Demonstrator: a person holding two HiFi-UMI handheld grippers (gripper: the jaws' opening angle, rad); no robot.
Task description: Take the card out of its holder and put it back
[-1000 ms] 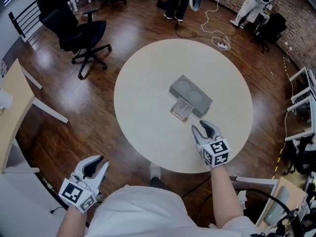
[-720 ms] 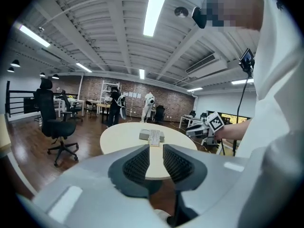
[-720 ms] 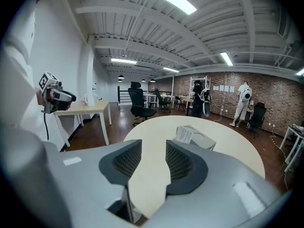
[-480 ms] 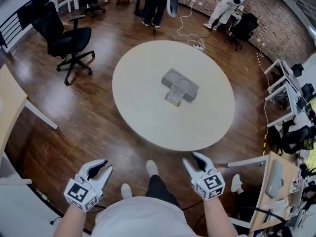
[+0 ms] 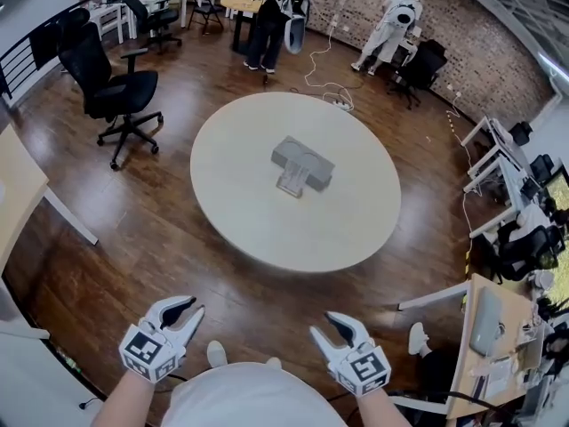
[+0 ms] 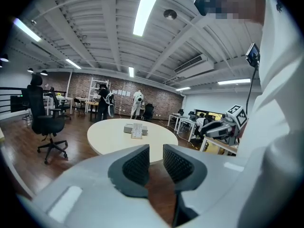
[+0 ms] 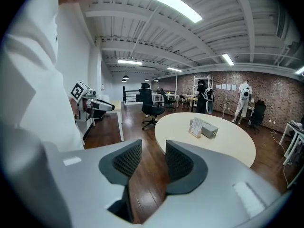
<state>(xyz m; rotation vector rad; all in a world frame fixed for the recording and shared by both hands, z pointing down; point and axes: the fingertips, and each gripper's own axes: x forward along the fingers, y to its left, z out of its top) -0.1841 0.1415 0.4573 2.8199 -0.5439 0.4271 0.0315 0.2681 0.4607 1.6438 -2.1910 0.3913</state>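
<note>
The grey card holder (image 5: 307, 160) lies near the middle of the round cream table (image 5: 258, 229), with the pale card (image 5: 292, 182) standing at its near side. Both grippers hang low by my body, well short of the table. My left gripper (image 5: 188, 308) is open and holds nothing. The right gripper (image 5: 324, 325) is open and empty too. In the left gripper view the holder (image 6: 135, 128) shows far beyond the left gripper (image 6: 156, 152). In the right gripper view the card (image 7: 195, 126) leans against the holder (image 7: 210, 130), far past the right gripper (image 7: 153, 148).
A black office chair (image 5: 111, 92) stands left of the table on the dark wood floor. People (image 5: 271, 16) stand by desks at the back wall. More desks (image 5: 498, 327) and cables crowd the right side. A pale desk edge (image 5: 22, 185) sits at far left.
The right gripper has drawn back from the table beside the holder to my body. The view has backed away, so the table and holder now lie farther off. The left gripper stays low.
</note>
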